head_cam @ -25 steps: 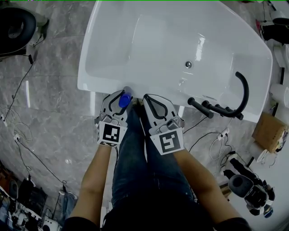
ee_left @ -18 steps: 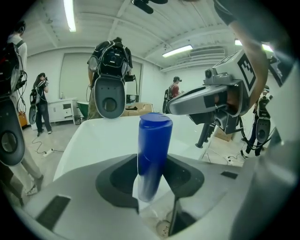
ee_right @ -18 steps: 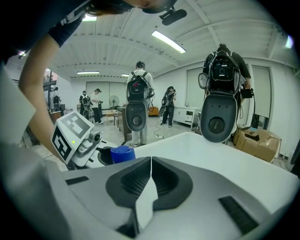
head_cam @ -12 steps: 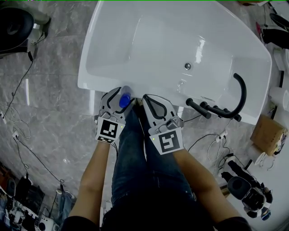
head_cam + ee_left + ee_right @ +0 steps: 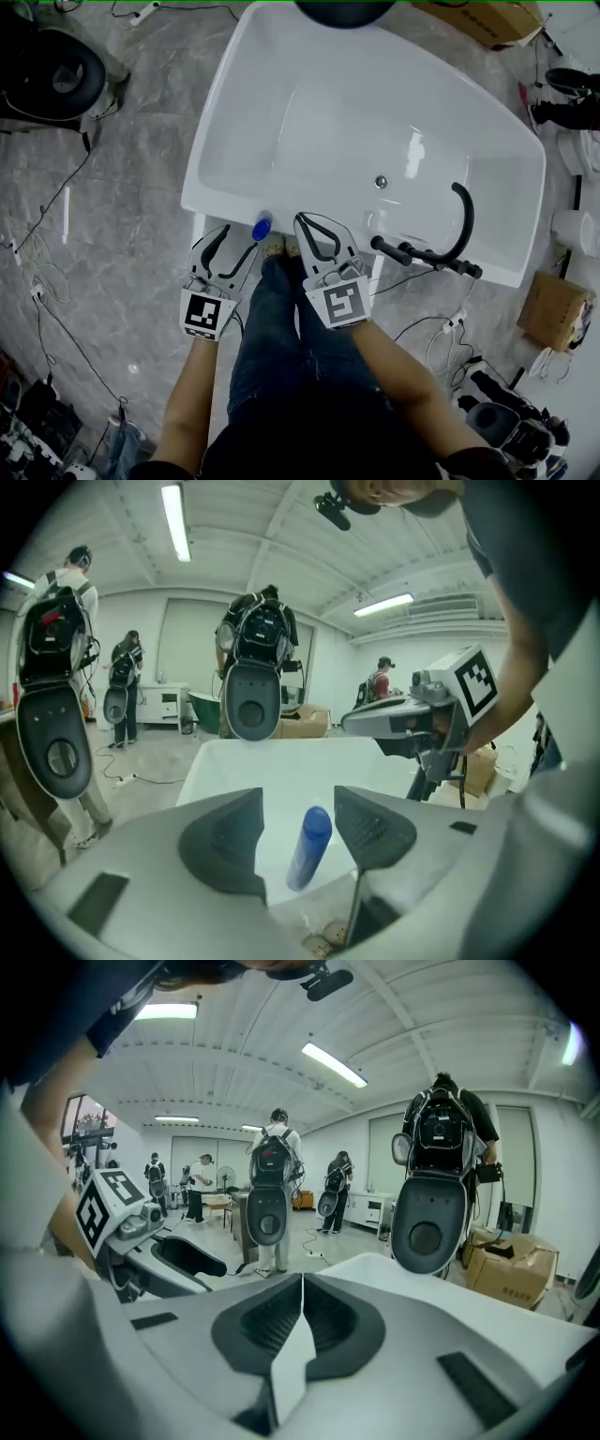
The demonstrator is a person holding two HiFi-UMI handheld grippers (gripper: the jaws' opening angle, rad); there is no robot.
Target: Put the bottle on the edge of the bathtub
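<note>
Bottle [image 5: 262,227], blue, stood on the near edge of the bathtub [image 5: 202,183], freshly released by the left gripper [image 5: 236,240], which had drawn back with jaws opening clear of it; right gripper [image 5: 305,220] closed, empty; placement judged complete.

The basin of the bathtub [image 5: 214,155] is left open throughout. On the near rim, passage is blocked at the left by the upright bottle [image 5: 262,228], just right of it by the right hand-held gripper [image 5: 302,220], and farther right by the black curved faucet [image 5: 424,255].
</note>
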